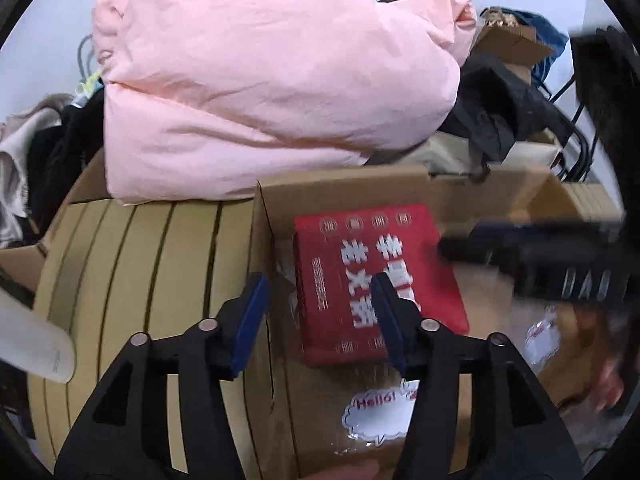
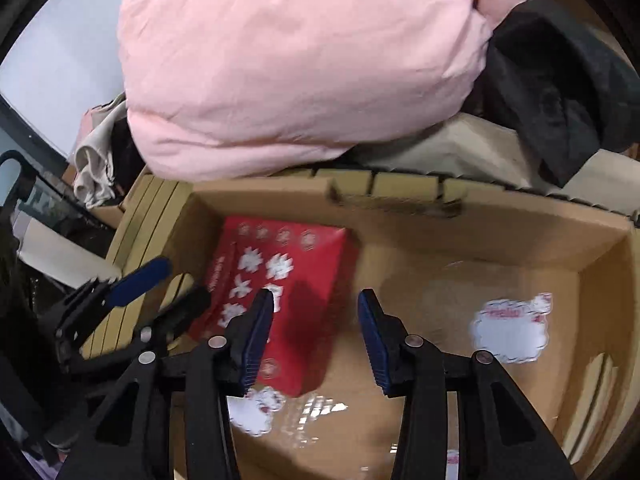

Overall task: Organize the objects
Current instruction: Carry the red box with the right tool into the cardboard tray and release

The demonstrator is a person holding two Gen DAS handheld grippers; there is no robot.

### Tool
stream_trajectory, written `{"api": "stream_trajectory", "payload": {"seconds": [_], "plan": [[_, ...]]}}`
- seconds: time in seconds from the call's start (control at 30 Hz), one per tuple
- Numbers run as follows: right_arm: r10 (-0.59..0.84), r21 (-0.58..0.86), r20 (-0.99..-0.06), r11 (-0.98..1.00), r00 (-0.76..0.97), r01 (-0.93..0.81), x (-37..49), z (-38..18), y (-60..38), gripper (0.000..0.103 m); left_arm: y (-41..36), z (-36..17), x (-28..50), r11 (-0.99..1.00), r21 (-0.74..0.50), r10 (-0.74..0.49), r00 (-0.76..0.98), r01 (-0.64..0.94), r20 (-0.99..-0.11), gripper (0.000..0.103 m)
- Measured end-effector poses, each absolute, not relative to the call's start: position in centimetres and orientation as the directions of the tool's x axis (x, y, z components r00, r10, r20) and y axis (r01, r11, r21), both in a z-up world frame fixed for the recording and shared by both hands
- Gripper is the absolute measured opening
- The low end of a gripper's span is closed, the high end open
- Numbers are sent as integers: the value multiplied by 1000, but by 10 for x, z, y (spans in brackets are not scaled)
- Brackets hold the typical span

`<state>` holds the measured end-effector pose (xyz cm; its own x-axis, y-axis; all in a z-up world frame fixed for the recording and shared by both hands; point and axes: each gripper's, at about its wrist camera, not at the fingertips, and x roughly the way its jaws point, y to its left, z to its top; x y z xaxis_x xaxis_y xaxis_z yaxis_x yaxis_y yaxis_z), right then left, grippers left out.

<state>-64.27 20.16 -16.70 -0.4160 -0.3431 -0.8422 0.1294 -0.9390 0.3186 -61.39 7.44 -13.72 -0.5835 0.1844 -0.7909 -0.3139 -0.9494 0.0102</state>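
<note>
The left gripper [image 1: 320,320] and right gripper [image 2: 316,332], jaws apart and empty, hover over the red box [image 1: 376,280] in the cardboard box [image 2: 500,240]; the far pink bundle [image 1: 260,80] might slump in.

"Hello!" on a cloud sticker [image 1: 378,414] inside the cardboard box [image 1: 344,192], red box [image 1: 376,280] characters perhaps Chinese, unreadable
</note>
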Motion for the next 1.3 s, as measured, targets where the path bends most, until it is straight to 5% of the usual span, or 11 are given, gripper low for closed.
{"api": "stream_trajectory", "payload": {"seconds": [0.1, 0.43, 0.5, 0.6, 0.83, 0.97, 1.07, 1.17, 1.3], "plan": [[-257, 208, -852, -966, -457, 155, -642, -160, 201, 92, 81, -143, -599, -944, 79, 130, -578, -322, -806, 60], [-214, 58, -782, -960, -585, 274, -579, -82, 190, 93, 49, -76, -536, -969, 83, 99, -678, -231, -728, 65], [-229, 47, -768, -952, -598, 304, -550, -52, 194, 93, 38, -37, -502, -975, 73, 102, -714, -210, -692, 72], [-281, 77, -741, -938, -610, 338, -493, -13, 210, 93, 21, 6, -445, -985, 48, 93, -740, -167, -667, 95], [-331, 56, -715, -905, -616, 422, -299, 23, 256, 103, -9, 35, -262, -987, -14, 131, -749, -160, -649, 103], [-282, -15, -646, -924, -709, 382, -195, 21, 269, 103, -16, 25, -177, -990, -30, 129, -777, -141, -616, 103], [-355, 77, -579, -920, -733, 385, -130, -3, 274, 103, -11, 2, -130, -994, -51, 110, -797, -100, -594, 103], [-394, 149, -696, -897, -601, 415, -98, -59, 258, 103, 4, -13, -104, -992, 16, 88, -801, -121, -593, 103], [-417, 208, -712, -894, -565, 397, -85, -82, 243, 103, 16, -17, -94, -989, 58, 78, -812, -136, -578, 103]]}}
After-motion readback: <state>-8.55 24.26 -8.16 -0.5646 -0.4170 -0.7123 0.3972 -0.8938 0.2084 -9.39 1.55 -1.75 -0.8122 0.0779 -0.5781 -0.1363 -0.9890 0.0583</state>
